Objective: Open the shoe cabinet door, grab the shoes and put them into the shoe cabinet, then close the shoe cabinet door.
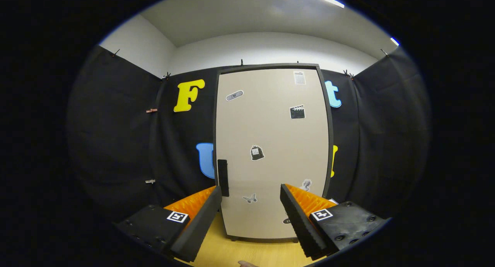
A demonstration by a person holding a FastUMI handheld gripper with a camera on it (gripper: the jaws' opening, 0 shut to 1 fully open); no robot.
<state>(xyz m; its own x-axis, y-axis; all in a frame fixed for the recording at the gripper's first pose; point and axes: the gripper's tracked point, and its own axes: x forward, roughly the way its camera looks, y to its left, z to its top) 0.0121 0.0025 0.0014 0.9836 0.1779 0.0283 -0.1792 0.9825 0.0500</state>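
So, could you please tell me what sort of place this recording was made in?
Probably a small recording booth: black cloth walls are clipped up around a closed shoe cabinet standing on a wooden floor. The open hand-held gripper points at its door.

Wood floor point(247, 251) — shoe cabinet point(270, 154) standing upright on it

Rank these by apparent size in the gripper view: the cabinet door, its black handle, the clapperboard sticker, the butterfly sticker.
1. Cabinet door
2. Black handle
3. Clapperboard sticker
4. Butterfly sticker, close to the clapperboard.
The open gripper faces the door.
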